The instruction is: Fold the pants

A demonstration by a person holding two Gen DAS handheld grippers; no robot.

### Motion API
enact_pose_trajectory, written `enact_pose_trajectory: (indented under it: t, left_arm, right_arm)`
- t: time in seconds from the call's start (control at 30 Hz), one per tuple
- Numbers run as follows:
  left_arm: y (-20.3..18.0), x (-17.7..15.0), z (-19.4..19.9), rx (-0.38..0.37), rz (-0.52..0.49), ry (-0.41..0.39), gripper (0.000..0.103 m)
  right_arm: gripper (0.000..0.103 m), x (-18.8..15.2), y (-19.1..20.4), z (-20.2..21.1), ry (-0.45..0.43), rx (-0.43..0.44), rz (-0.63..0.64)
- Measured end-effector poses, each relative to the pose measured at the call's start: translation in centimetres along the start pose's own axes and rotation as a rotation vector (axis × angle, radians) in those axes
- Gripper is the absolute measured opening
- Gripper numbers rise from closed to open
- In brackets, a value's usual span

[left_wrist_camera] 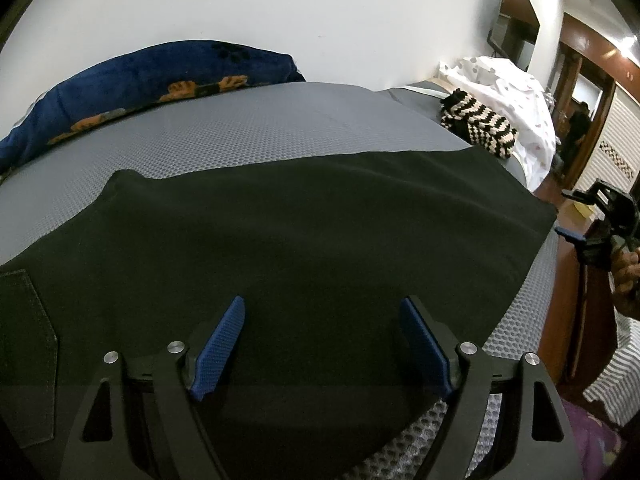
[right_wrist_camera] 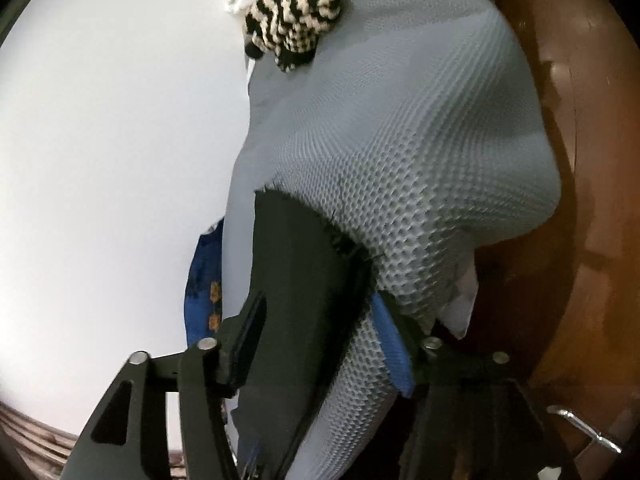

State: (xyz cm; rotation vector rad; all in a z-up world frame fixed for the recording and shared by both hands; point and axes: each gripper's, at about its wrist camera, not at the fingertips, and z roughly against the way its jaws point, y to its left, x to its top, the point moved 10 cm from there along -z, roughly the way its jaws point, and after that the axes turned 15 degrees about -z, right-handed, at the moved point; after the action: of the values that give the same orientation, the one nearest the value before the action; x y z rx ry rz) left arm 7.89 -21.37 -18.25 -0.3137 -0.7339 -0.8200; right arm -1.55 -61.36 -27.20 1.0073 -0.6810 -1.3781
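The black pants (left_wrist_camera: 304, 224) lay spread flat across a grey honeycomb-textured mattress (left_wrist_camera: 248, 128), filling most of the left wrist view. A stitched pocket (left_wrist_camera: 28, 332) showed on the cloth to the left of the left tongs.

The left tongs (left_wrist_camera: 324, 344) hung over the near part of the pants with their blue pads (left_wrist_camera: 220, 348) standing wide apart. Nothing lay between them but the flat cloth beneath, and whether the tips touched it could not be told.

The right tongs (right_wrist_camera: 316, 320) stood at the right-hand end of the pants, at the edge of the mattress. Their jaws were parted. The frayed dark edge of the pants (right_wrist_camera: 304, 264) ran up between the two fingers, and the pads did not press on it. One blue pad (right_wrist_camera: 390, 352) lay against the mattress mesh on the right side. In the left wrist view the same tongs (left_wrist_camera: 596, 224) appeared off the right edge of the mattress, held in a hand (left_wrist_camera: 628, 280).

Beyond the left tongs, along the white wall (left_wrist_camera: 280, 8), lay a dark blue blanket with orange figures (left_wrist_camera: 140, 88). Far ahead and to the right sat a black-and-cream striped knit (left_wrist_camera: 476, 124) beside white printed cloth (left_wrist_camera: 520, 96). Brown wood (right_wrist_camera: 580, 160) ran to the right of the right tongs.
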Motion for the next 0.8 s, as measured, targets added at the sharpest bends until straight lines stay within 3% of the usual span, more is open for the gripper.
enact_pose_trajectory:
  t: [0.13, 0.23, 0.3, 0.37, 0.4, 0.6, 0.8]
  left_arm:
    - [0.0, 0.0, 0.0, -0.003, -0.001, 0.002, 0.081]
    - [0.0, 0.0, -0.1, -0.002, -0.002, 0.002, 0.081]
    - [0.0, 0.0, -0.1, -0.003, -0.001, 0.001, 0.081]
    - [0.1, 0.0, -0.1, -0.004, 0.000, 0.000, 0.081]
    - [0.1, 0.1, -0.1, -0.005, 0.000, 0.001, 0.081]
    - [0.9, 0.4, 1.0, 0.007, 0.032, -0.009, 0.081]
    - [3.4, 2.2, 5.5, 0.065, 0.031, -0.091, 0.081]
  right_arm:
    - [0.056, -0.2, 1.4, -2.3, 0.054, 0.038, 0.025]
    - [0.055, -0.3, 2.3, -4.1, 0.055, 0.070, 0.073]
    - [0.053, -0.5, 3.1, -4.6, 0.035, 0.047, 0.117]
    - [0.012, -1.4, 3.1, -5.9, 0.062, -0.047, 0.215]
    - [0.010, -1.4, 2.7, -6.2, 0.058, -0.080, 0.222]
    - [0.008, -1.8, 3.3, -4.4, -0.011, -0.087, 0.216]
    - [0.008, -4.6, 8.3, -3.7, -0.019, -0.049, 0.301]
